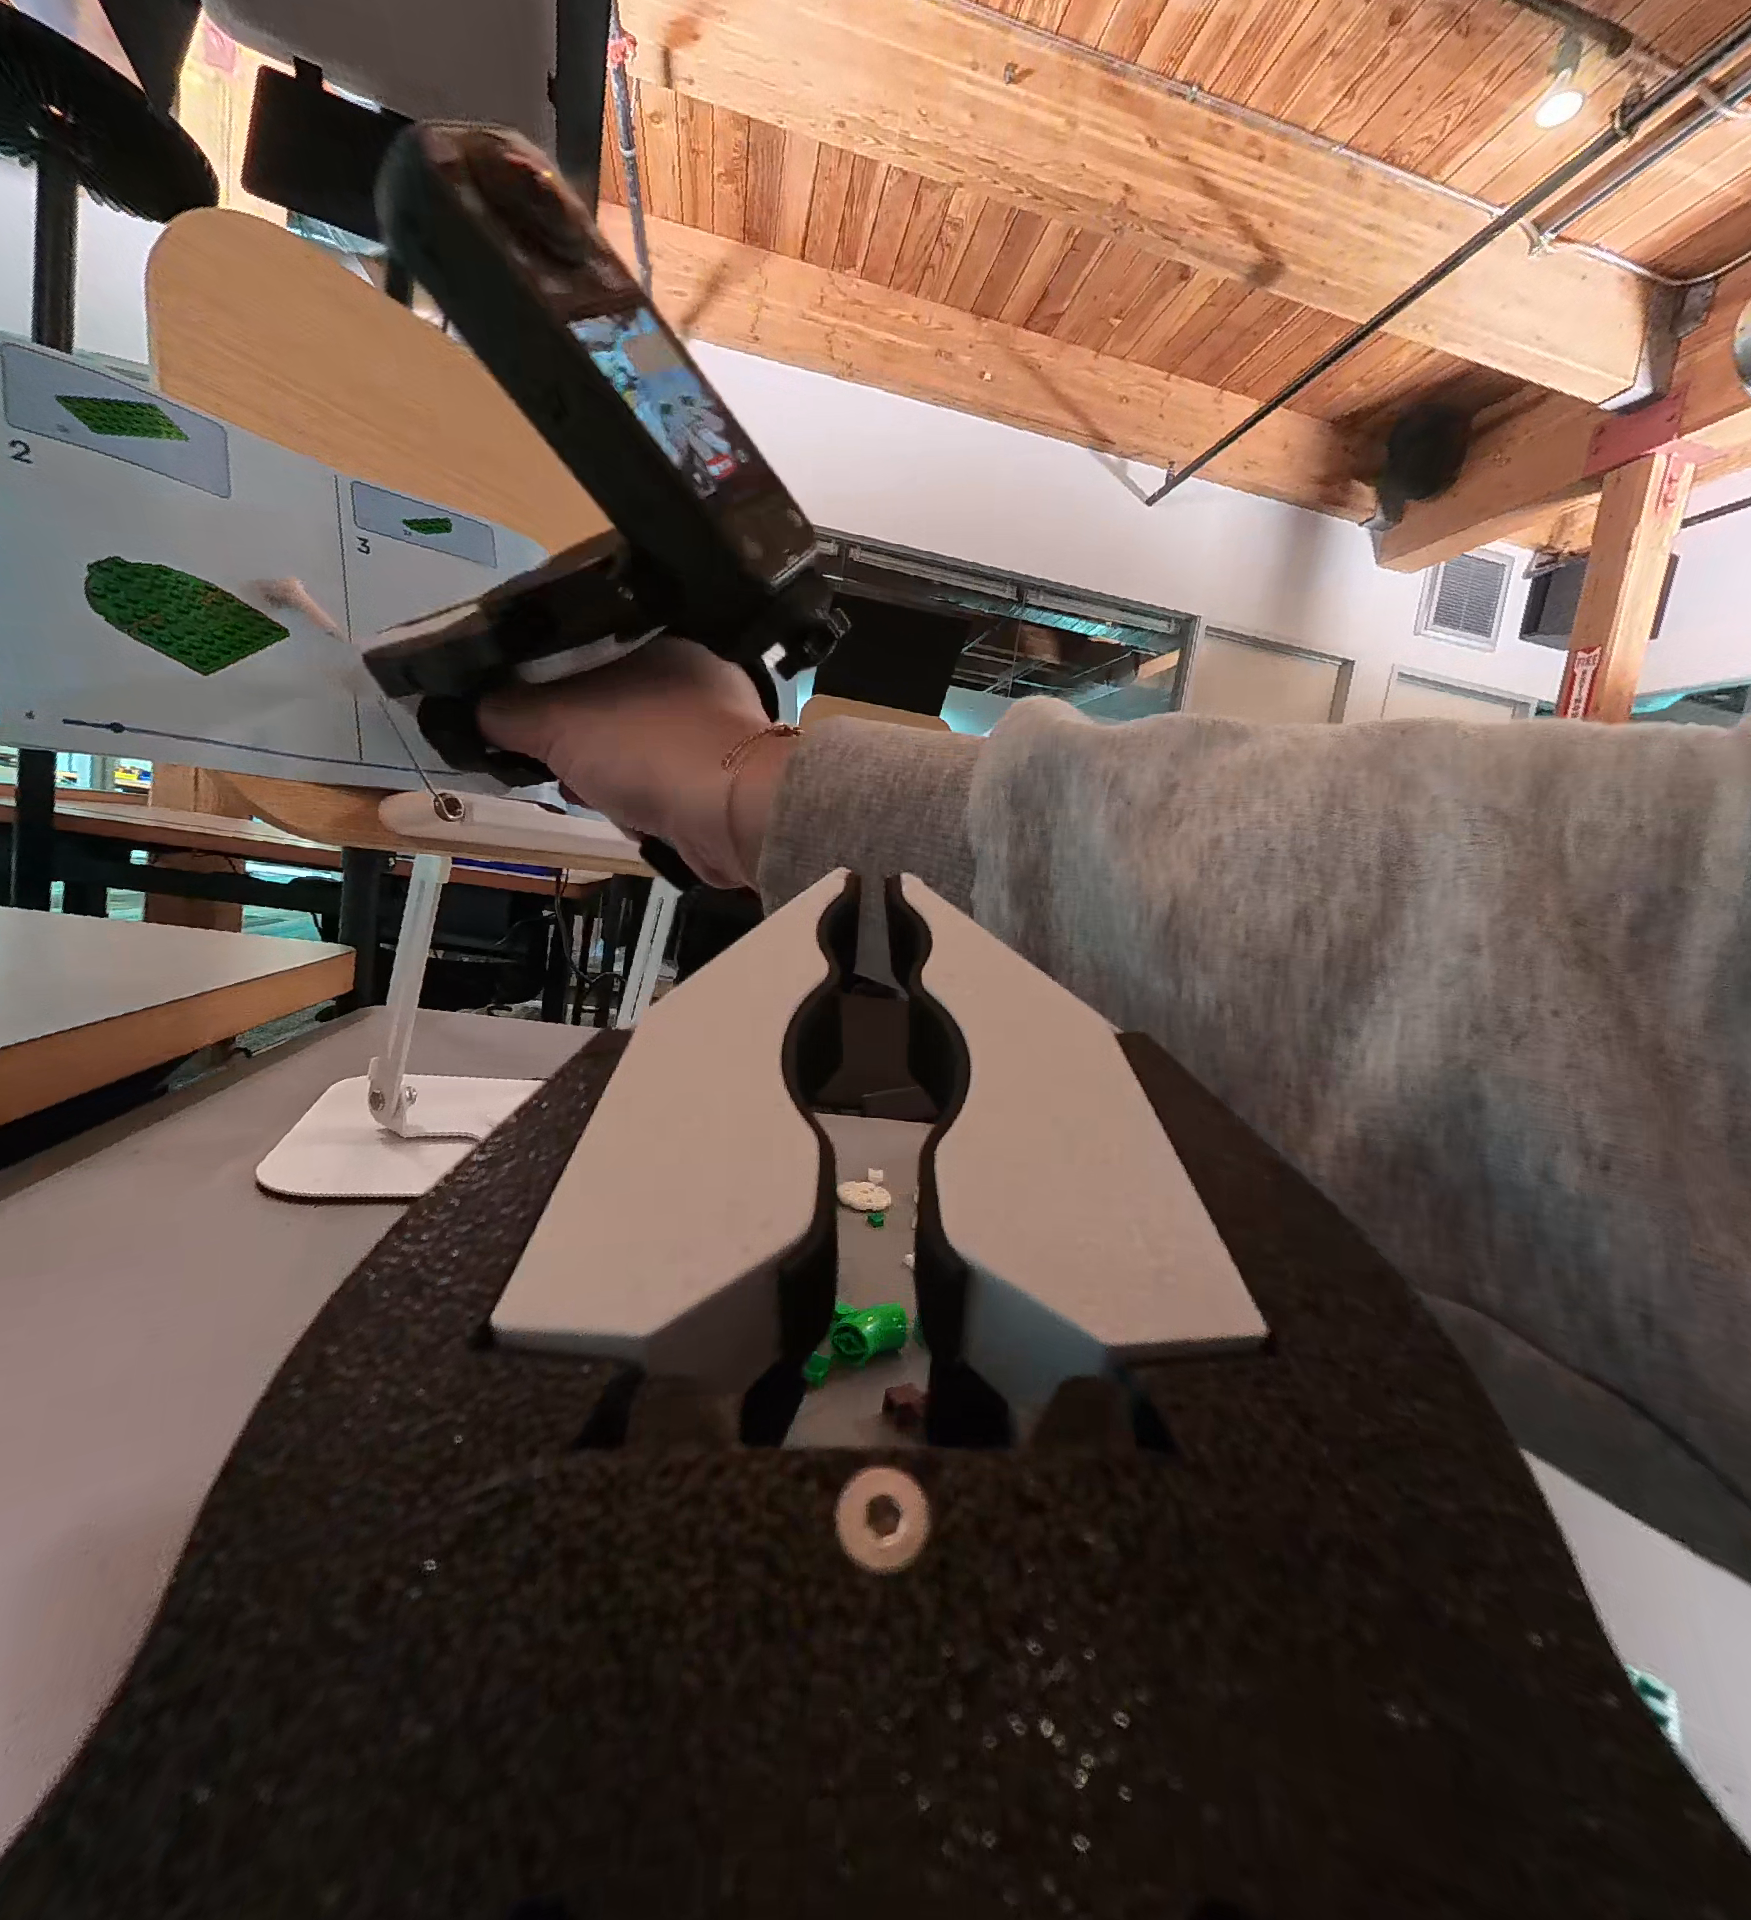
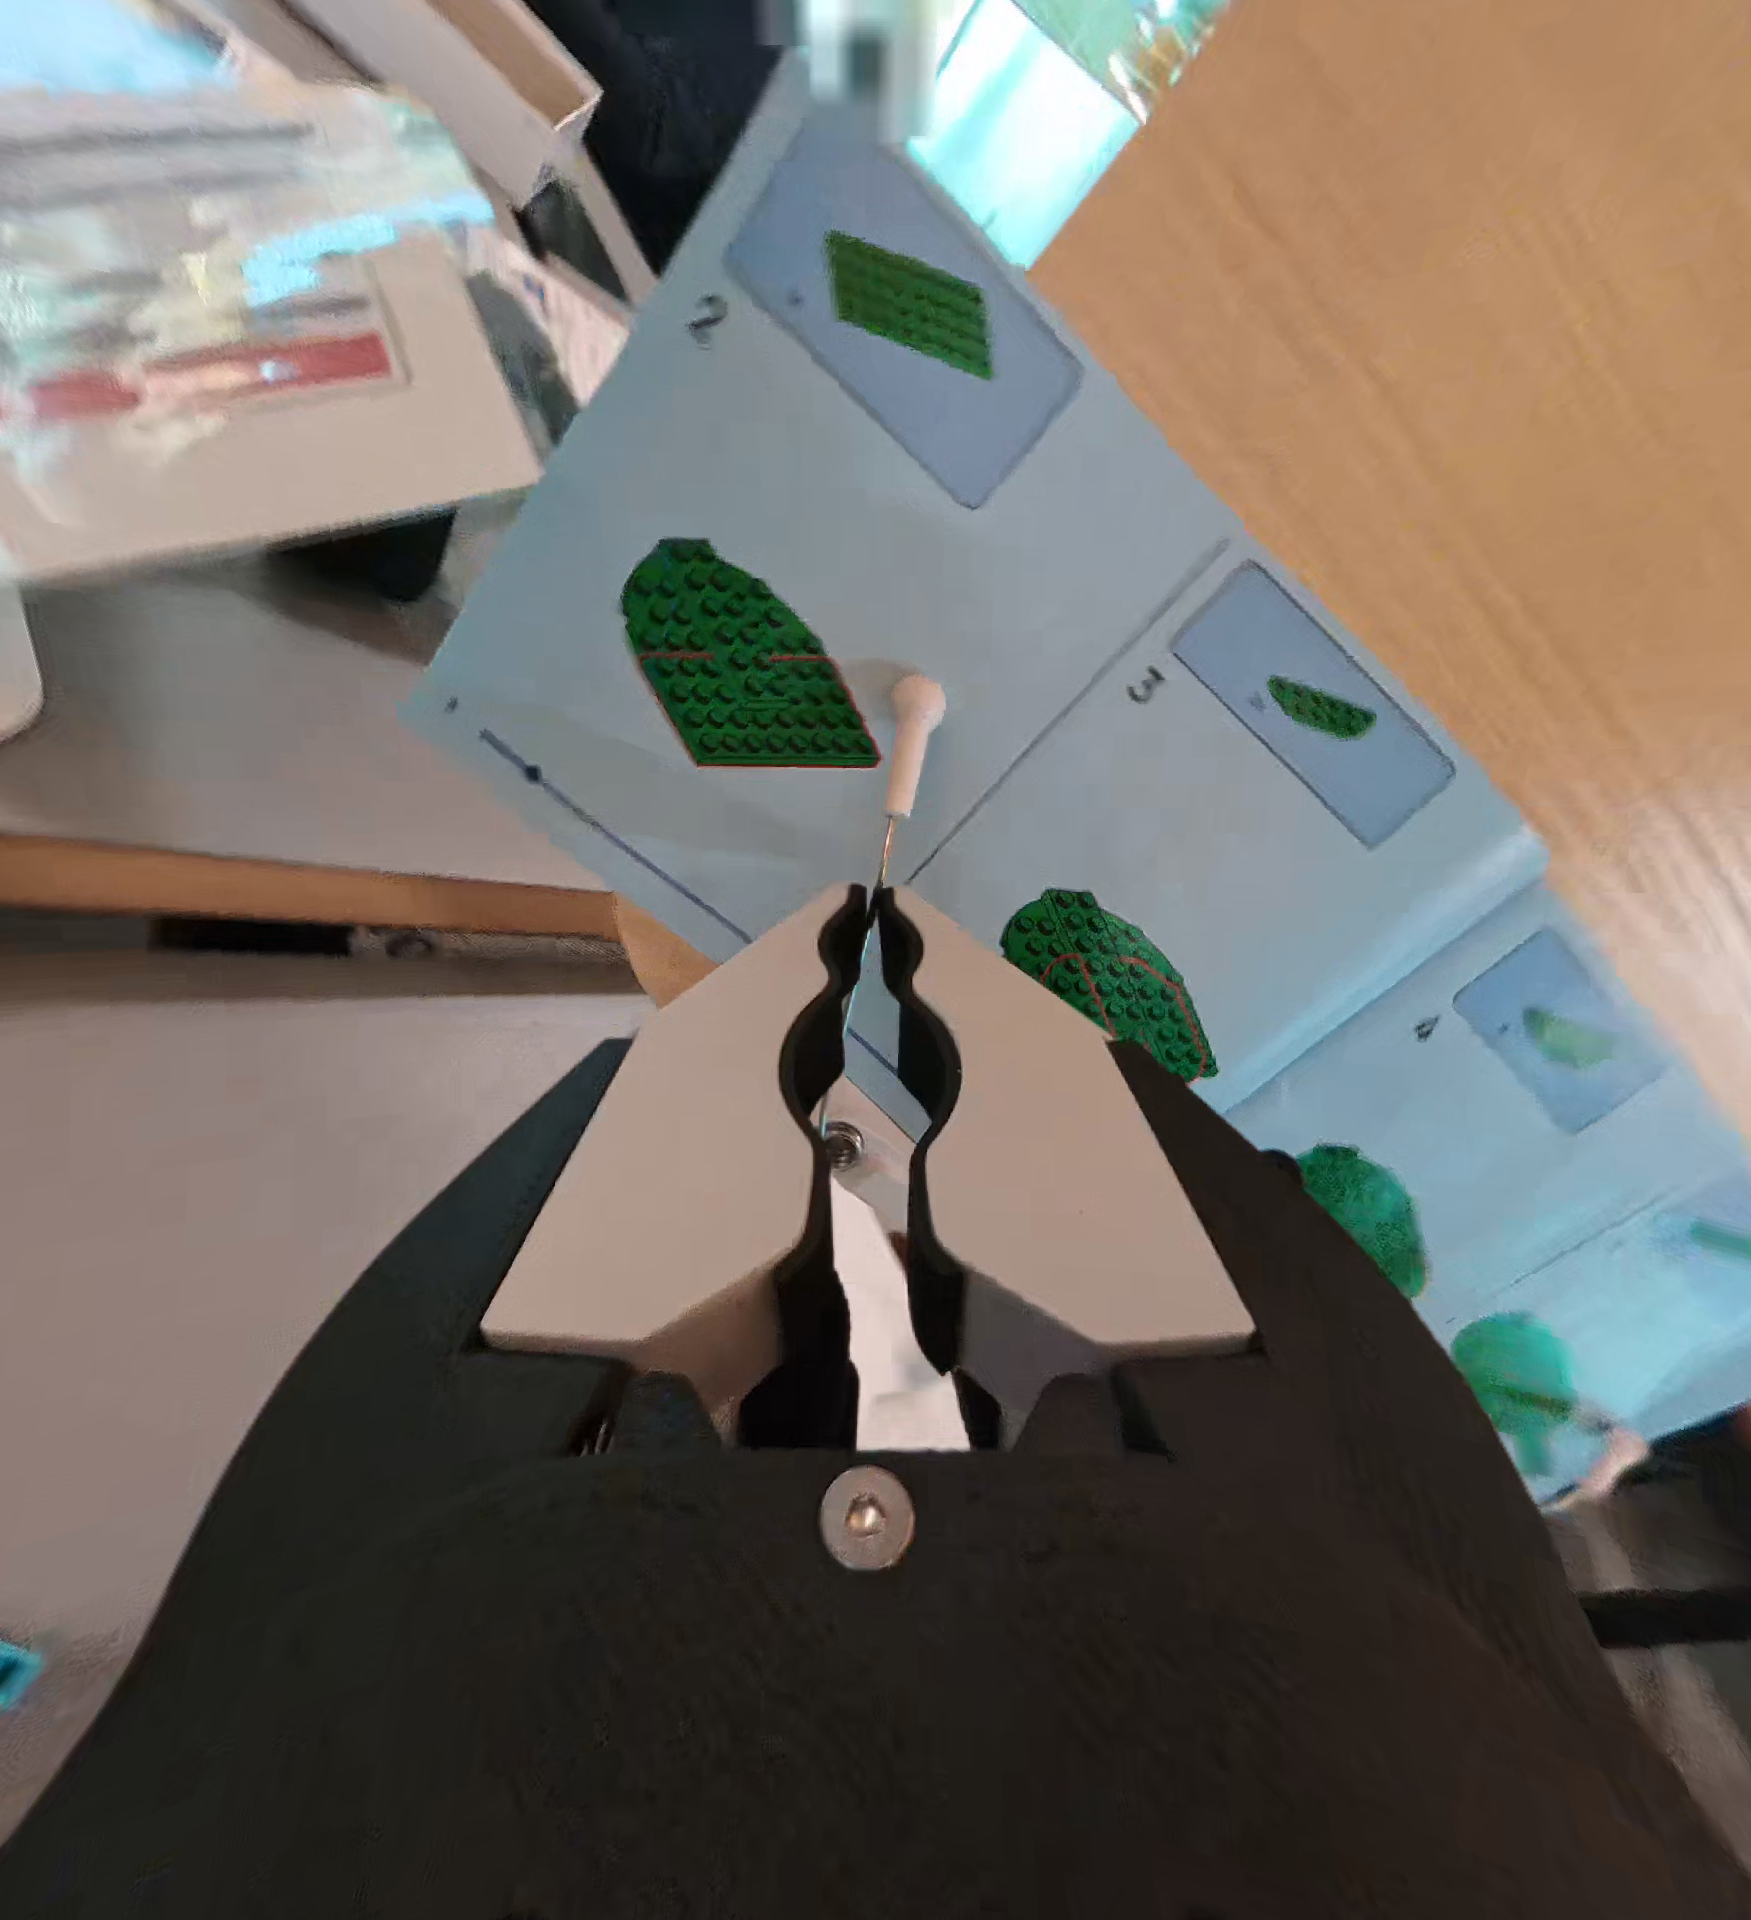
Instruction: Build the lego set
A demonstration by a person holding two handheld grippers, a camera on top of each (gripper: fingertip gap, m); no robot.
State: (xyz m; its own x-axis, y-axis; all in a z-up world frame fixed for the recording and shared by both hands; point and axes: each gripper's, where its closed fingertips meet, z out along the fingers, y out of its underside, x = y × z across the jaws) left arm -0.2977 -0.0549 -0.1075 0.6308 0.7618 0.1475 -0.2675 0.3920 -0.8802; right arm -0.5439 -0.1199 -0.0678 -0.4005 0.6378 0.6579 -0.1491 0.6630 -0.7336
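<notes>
Grippers, both with pale fingers on black bodies, work at a book stand. Right gripper (image 2: 872,902), in the centre of the right wrist view, has its fingertips drawn together on the thin metal wire page holder (image 2: 889,847) of the stand; the wire runs between the black pads and out past the tips to its white plastic cap (image 2: 912,727), which lies against the page. The pale blue instruction booklet with pictures of green studded plates (image 2: 850,582) fills the middle of that view, tilted, with the light wooden back board of the stand (image 2: 1473,364) at upper right.

Left gripper (image 1: 873,894), in the centre of the left wrist view, has its fingers nearly together with only a narrow slit at the tips, and nothing is clamped in them. Just beyond the tips a grey knitted sleeve (image 1: 1370,935) crosses from the right, and the hand (image 1: 642,769) grips the right gripper at the booklet in the upper left. The white metal base of the stand (image 1: 372,1143) rests on the grey table (image 1: 123,1351) at left. Small green and white toy bricks (image 1: 866,1335) lie on the table, seen through the gap between the fingers.
</notes>
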